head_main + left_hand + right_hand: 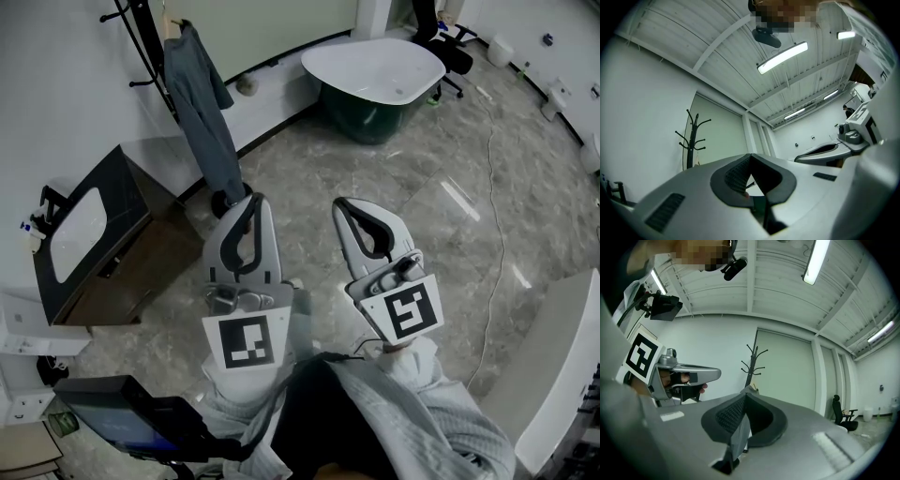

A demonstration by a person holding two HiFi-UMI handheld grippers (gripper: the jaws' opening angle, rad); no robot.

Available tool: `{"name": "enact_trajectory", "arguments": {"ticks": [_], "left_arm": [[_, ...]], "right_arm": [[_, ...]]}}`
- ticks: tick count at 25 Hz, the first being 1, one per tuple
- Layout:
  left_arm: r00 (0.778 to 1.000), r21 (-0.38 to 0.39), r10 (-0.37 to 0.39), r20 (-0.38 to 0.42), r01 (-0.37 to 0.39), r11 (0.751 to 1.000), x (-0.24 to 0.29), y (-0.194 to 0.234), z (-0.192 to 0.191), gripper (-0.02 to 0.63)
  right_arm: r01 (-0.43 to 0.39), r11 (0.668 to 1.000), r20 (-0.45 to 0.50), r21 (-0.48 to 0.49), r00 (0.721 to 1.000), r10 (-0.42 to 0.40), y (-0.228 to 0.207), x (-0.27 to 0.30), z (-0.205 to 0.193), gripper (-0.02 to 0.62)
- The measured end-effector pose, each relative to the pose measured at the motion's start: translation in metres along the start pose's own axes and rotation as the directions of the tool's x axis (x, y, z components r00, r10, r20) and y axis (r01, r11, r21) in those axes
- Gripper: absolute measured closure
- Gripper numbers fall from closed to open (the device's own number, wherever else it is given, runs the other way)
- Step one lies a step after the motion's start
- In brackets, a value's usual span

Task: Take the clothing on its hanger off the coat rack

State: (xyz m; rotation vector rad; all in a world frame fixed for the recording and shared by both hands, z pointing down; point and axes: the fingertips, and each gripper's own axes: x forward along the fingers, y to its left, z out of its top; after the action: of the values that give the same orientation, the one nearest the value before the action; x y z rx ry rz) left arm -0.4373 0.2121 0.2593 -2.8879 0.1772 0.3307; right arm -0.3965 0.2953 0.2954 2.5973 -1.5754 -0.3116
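Ahead, grey garment [199, 112] on coat rack [689, 143], left gripper [251, 202], right gripper [341, 204] closed (both empty).

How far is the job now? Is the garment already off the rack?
Done: nothing yet. The grey garment hangs on the coat rack, apart from both grippers. In hand: nothing. The left gripper and the right gripper are shut and empty, side by side in front of the person. Left: reach the rack, grip the garment near its top and lift it off.
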Motion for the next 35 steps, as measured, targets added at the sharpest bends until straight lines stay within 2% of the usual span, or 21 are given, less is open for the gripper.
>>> {"name": "enact_trajectory", "arguments": {"ticks": [6,14,19,23,26,30,33,35], "left_arm": [[1.0,0.008,-0.022,0.018,0.022,1.0,0.089,0.028,-0.029,0.601],[0.999,0.03,-0.041,0.035,0.04,0.999,0.23,0.082,-0.053,0.601],[1.0,0.033,-0.026,0.016,0.025,0.999,0.295,0.105,-0.079,0.601],[1.0,0.051,-0.004,-0.019,0.005,0.999,0.343,0.111,-0.104,0.601],[0.997,0.078,0.053,-0.057,-0.048,0.996,0.388,0.125,-0.127,0.601],[0.981,0.109,0.178,-0.079,-0.169,0.98,0.453,0.153,-0.146,0.601],[0.953,0.114,0.291,-0.077,-0.282,0.953,0.495,0.173,-0.151,0.601],[0.924,0.118,0.374,-0.077,-0.364,0.924,0.517,0.185,-0.153,0.601]], "right_arm": [[0.003,1.0,0.008,-0.004,1.0,-0.003,-0.049,0.08,-0.023,0.592],[0.01,0.999,0.011,-0.035,1.0,-0.009,-0.133,0.207,-0.032,0.592],[0.026,0.998,-0.005,-0.051,1.0,-0.026,-0.181,0.262,-0.055,0.592],[-0.004,1.0,-0.003,-0.029,1.0,0.004,-0.216,0.302,-0.077,0.592],[-0.064,0.998,0.005,-0.017,0.998,0.064,-0.246,0.348,-0.093,0.592],[-0.218,0.976,0.044,-0.024,0.975,0.219,-0.283,0.422,-0.1,0.592],[-0.332,0.942,0.058,-0.045,0.941,0.334,-0.309,0.468,-0.101,0.592],[-0.403,0.914,0.07,-0.05,0.911,0.405,-0.324,0.496,-0.101,0.592]]}}
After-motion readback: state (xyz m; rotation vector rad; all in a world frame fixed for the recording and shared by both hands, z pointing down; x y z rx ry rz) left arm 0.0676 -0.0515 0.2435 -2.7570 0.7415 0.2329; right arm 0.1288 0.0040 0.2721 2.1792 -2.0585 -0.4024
